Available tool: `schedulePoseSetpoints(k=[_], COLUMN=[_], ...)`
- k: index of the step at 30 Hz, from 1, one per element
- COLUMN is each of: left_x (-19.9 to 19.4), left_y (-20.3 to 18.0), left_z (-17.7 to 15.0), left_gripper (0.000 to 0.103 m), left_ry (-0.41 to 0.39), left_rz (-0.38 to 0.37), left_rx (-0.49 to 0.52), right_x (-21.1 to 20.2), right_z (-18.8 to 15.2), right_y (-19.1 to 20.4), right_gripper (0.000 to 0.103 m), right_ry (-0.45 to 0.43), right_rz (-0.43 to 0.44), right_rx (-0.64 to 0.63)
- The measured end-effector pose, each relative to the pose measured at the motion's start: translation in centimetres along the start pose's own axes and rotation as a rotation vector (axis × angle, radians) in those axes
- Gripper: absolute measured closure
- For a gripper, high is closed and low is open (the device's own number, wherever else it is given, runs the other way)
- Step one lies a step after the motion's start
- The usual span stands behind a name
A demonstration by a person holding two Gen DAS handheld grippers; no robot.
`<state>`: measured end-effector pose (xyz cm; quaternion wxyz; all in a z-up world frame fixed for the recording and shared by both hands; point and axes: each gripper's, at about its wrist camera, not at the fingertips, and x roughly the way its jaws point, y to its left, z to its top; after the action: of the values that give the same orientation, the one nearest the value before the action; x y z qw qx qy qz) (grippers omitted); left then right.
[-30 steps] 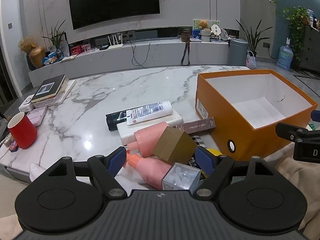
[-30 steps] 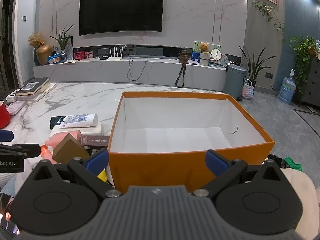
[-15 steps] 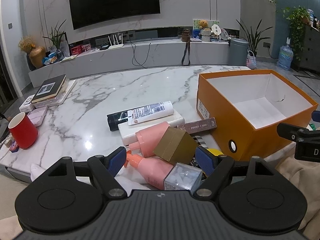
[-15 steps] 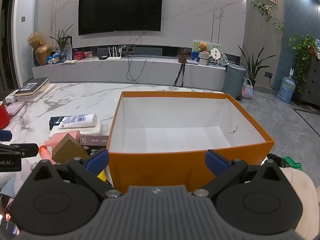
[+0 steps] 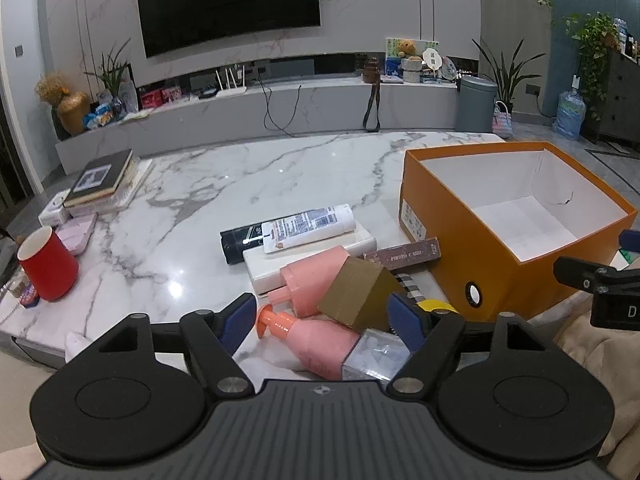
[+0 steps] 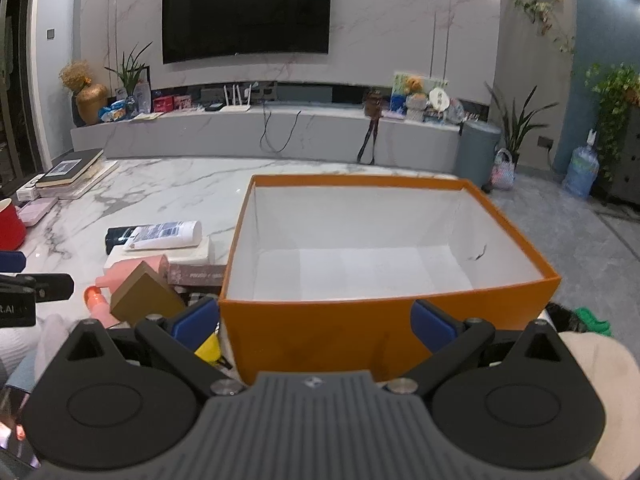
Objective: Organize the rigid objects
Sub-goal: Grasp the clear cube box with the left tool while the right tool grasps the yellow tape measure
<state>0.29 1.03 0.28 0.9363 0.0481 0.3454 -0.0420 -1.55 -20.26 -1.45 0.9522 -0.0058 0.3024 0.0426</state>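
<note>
An open orange box (image 5: 448, 236) with a white, empty inside stands at the table's right; it fills the right wrist view (image 6: 320, 332). Left of it lies a pile: a gold box (image 5: 360, 294), two pink pump bottles (image 5: 316, 338), a clear small box (image 5: 376, 358), a white tube (image 5: 308, 226) on a white flat box (image 5: 260, 264), a black tube (image 5: 236, 240) and a brown "photo card" box (image 5: 404, 254). My left gripper (image 5: 322, 322) is open, just in front of the pile. My right gripper (image 6: 314, 318) is open, in front of the orange box's near wall.
A red cup (image 5: 48, 264) stands at the table's left near a pink case (image 5: 78, 234) and stacked books (image 5: 102, 178). A yellow object (image 5: 436, 306) lies beside the orange box. The marble table (image 5: 256, 168) stretches behind the pile. A TV console lies beyond.
Both views have shifted slightly; the right gripper has risen a little and looks deeper into the box. Nothing was taken hold of or moved.
</note>
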Motion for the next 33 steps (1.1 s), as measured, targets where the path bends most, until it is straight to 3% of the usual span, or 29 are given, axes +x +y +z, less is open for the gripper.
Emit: schedulePoseSetpoints(k=[3, 5, 6, 10, 13, 22, 33], left_x=[0.7, 1.0, 1.2, 2.1, 3.1, 5.9, 7.7], left_y=[1.2, 1.7, 1.9, 2.2, 2.0, 1.5, 1.5], left_z=[0.1, -0.1, -0.2, -0.8, -1.3, -2.0, -2.2], left_gripper=[0.028, 0.035, 0.036, 0.036, 0.030, 0.026, 0.030], left_ry=[0.054, 0.081, 0.094, 0.139, 0.145, 0.198, 0.239], left_rz=[-0.029, -0.048, -0.065, -0.212, -0.270, -0.347, -0.344], left_rx=[-0.012, -0.010, -0.007, 0.002, 0.040, 0.103, 0.110], right_x=[0.5, 0.7, 0.8, 1.5, 2.4, 5.3, 7.4], right_z=[-0.1, -0.3, -0.3, -0.6, -0.8, -1.4, -2.0], right_y=[0.2, 0.6, 0.9, 2.0, 3.0, 3.8, 4.3], right_gripper=[0.003, 0.010, 0.019, 0.027, 0.035, 0.037, 0.043], right_ry=[0.031, 0.052, 0.064, 0.114, 0.151, 0.242, 0.300], right_rz=[0.052, 0.081, 0.097, 0.185, 0.241, 0.309, 0.366], right_rx=[0.018, 0.011, 0.003, -0.016, -0.044, -0.025, 0.020])
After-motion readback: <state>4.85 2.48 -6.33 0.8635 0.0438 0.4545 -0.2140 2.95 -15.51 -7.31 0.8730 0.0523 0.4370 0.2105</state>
